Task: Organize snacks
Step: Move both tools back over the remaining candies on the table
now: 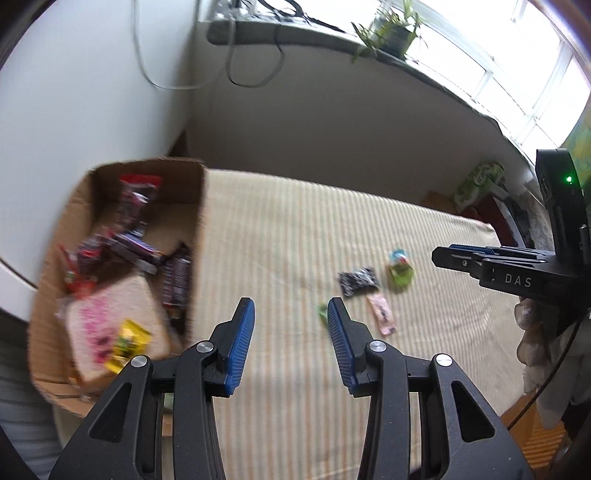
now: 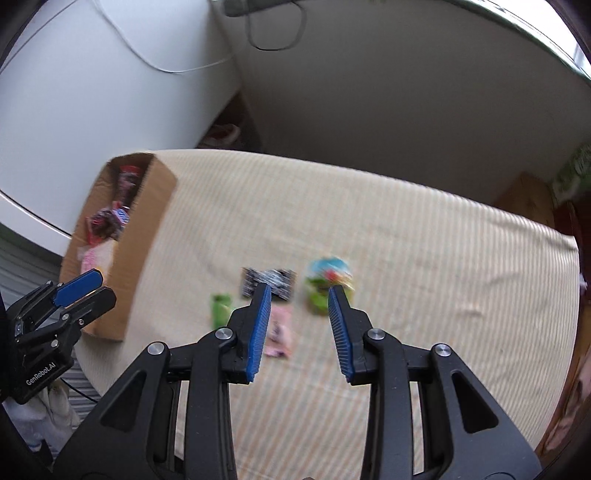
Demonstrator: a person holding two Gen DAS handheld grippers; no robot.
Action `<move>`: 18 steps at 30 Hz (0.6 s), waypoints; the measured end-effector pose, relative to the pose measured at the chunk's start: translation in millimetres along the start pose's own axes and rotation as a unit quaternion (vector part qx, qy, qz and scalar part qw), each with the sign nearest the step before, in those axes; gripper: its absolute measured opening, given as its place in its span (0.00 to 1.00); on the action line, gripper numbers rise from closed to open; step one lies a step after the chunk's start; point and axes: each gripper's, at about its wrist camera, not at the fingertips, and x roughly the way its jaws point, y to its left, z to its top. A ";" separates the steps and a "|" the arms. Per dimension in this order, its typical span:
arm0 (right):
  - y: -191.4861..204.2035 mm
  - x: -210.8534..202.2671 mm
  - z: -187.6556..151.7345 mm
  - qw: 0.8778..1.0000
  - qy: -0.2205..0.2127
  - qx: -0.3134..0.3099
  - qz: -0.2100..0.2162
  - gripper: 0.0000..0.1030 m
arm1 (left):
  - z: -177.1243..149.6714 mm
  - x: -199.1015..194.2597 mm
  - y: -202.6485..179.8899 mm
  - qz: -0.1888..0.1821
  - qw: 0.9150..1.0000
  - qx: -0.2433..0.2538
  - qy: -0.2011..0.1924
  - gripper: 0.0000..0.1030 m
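Note:
A cardboard box [image 1: 192, 236] at the table's left holds several snack packs and a toast-shaped pack [image 1: 114, 325]; it also shows in the right wrist view [image 2: 147, 236]. Loose on the striped cloth lie a black-and-white packet [image 1: 359, 280] [image 2: 269, 282], a green-and-blue packet [image 1: 400, 271] [image 2: 327, 286], a pink bar [image 1: 382, 314] [image 2: 279, 332] and a small green packet [image 1: 322, 313] [image 2: 220, 308]. My left gripper [image 1: 291, 304] is open and empty, above the cloth beside the box. My right gripper [image 2: 299, 291] is open and empty, above the loose packets.
The table carries a beige striped cloth [image 1: 295, 229]. White walls stand behind, with hanging cables [image 1: 236, 66]. A windowsill holds a plant [image 1: 391, 29]. A green carton [image 1: 478, 181] stands past the table's far right.

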 end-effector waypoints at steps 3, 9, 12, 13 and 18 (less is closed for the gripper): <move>-17.4 7.2 -13.6 1.000 0.015 0.014 0.005 0.33 | -4.6 17.5 -7.6 -0.017 0.999 -0.009 0.026 0.39; -13.5 25.1 -33.8 0.999 0.035 0.003 0.019 0.33 | -13.9 50.1 -19.3 -0.043 0.997 -0.026 0.065 0.39; -2.6 36.5 -39.0 0.999 0.039 -0.011 0.028 0.33 | -14.2 63.9 -22.6 -0.052 0.995 -0.033 0.081 0.38; -0.5 38.5 -40.6 0.999 0.039 -0.015 0.029 0.33 | -14.1 69.1 -23.0 -0.056 0.994 -0.039 0.085 0.38; 8.7 54.8 -45.0 0.997 0.050 -0.034 0.037 0.32 | -13.0 84.1 -21.1 -0.057 0.992 -0.056 0.101 0.38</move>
